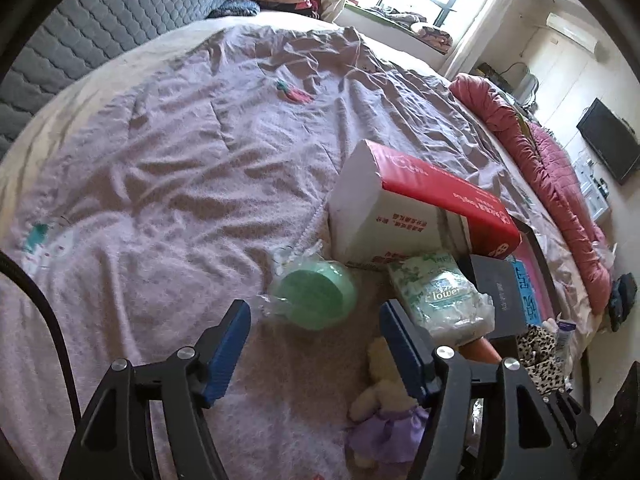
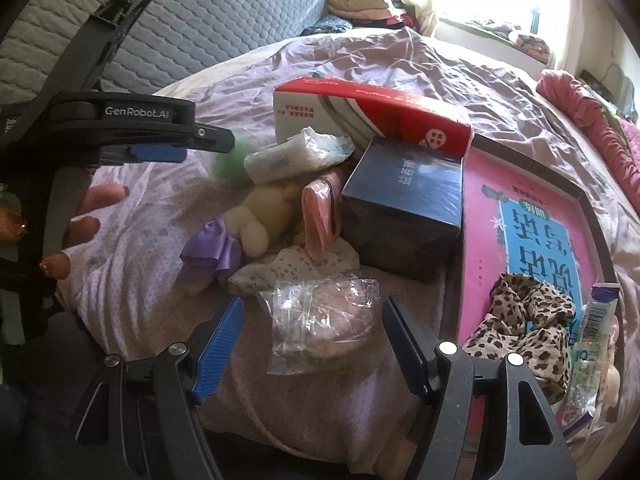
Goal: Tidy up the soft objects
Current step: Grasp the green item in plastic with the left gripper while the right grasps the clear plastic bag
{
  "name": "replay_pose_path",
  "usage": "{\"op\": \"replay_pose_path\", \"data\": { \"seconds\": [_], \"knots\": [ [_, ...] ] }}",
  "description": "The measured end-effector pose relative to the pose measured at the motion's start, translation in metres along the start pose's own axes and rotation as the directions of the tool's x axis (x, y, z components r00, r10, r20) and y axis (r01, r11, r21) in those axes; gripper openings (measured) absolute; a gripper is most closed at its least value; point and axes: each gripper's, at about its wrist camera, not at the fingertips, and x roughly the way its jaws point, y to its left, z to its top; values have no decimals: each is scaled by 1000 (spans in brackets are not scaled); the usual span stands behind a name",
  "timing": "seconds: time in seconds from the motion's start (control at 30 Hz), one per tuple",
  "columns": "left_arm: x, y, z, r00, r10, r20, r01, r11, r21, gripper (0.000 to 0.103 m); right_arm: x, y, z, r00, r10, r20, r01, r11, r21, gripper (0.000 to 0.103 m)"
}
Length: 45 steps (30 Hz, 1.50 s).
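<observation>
Now, through your left wrist camera, your left gripper (image 1: 314, 330) hangs released over the lilac bedspread (image 1: 160, 184), nothing between its blue pads. The green round pack (image 1: 314, 294), wrapped in clear film, lies just past the fingertips at twelve o'clock; the tissue packet (image 1: 444, 300) sits at two o'clock and the plush doll (image 1: 384, 396) in its purple skirt at five, half behind the right finger. If the green pack is your pick, come down so the pads straddle it square and close on the body, not the loose film, which would likely slip.

Through your right wrist camera, your right gripper (image 2: 312, 320) also stands released and empty. A clear plastic bag (image 2: 320, 320) with something pinkish inside lies between the fingers, untouched as far as I can tell. Lower around the bulk before closing.

Only this view shows the leopard scrunchie (image 2: 524, 320) at three o'clock on the pink book (image 2: 500, 216), the dark blue box (image 2: 404, 196) and the floral pouch (image 2: 296, 268). The left view alone shows the green pack plainly; here it is mostly hidden.
</observation>
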Motion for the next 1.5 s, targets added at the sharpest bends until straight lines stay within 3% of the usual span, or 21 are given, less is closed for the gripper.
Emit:
{"op": "replay_pose_path", "data": {
  "seconds": [0.1,0.33,0.5,1.07,1.37,1.5],
  "knots": [
    [5,-1,0,1000,-23,10,23,1000,2,67,3,-4,1,1000,-15,-1,15,1000,5,73],
    [21,1,3,1000,5,-6,-5,1000,4,68,10,-8,2,1000,-10,1,10,1000,-6,73],
    [30,3,4,1000,13,-13,-13,1000,-6,68,15,-18,0,1000,26,-7,-26,999,32,63],
    [47,8,15,1000,-8,24,10,998,-70,68,12,-27,-3,999,49,14,-50,995,81,61],
    [50,-1,14,999,39,13,-39,999,-3,59,-7,-30,-2,997,28,71,-35,995,96,59],
    [43,3,15,1000,11,20,-10,1000,-24,57,-11,-29,-1,996,30,82,-38,995,96,59]
  ]
}}
